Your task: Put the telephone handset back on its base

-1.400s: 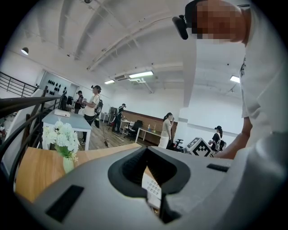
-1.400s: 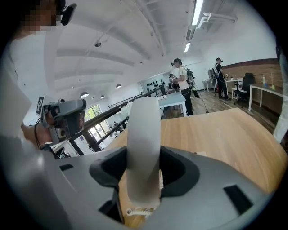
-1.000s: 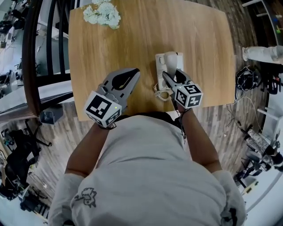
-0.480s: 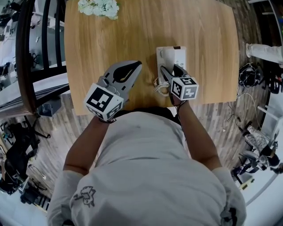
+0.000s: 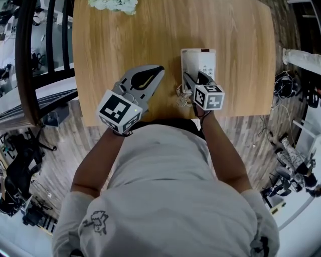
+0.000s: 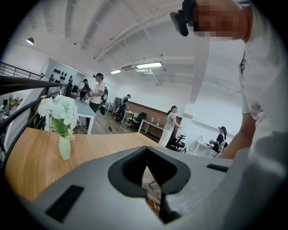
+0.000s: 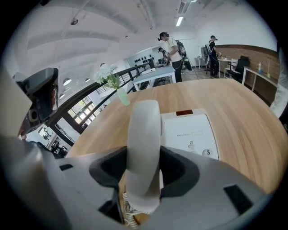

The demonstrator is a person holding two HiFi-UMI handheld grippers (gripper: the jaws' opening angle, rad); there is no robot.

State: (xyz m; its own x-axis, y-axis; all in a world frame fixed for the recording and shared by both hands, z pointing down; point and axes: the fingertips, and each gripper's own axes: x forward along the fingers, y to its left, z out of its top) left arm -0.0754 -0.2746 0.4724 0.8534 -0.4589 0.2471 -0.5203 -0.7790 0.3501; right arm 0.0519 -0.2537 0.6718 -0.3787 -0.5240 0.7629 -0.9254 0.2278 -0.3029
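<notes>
Light wooden table (image 5: 110, 50) fills the upper half of the head view, with a dark curved railing (image 5: 22, 65) at the far left and a bunch of white flowers (image 5: 113, 4) at the top edge. Right of centre, a white rectangular telephone base (image 5: 206, 62) lies on the wood. The right gripper (image 5: 194, 78) reaches over the base's near left part. A coiled white cord (image 5: 180, 95) hangs just left of it. The left gripper (image 5: 159, 70) hovers over bare wood left of the base, apart from it.

Left gripper view: the grey jaws are pressed together at their tips (image 6: 146, 150), with nothing between them. The flowers, in a pale green vase (image 6: 65, 147), stand on the table at the left, and people stand far behind.

Right gripper view: the jaws (image 7: 144, 155) pinch a white curved telephone handset (image 7: 143, 126) around its middle. It stands lengthwise along the left side of the base (image 7: 191, 134). Whether it rests in the cradle cannot be told. The cord (image 7: 129, 212) dangles at the bottom of the frame.
</notes>
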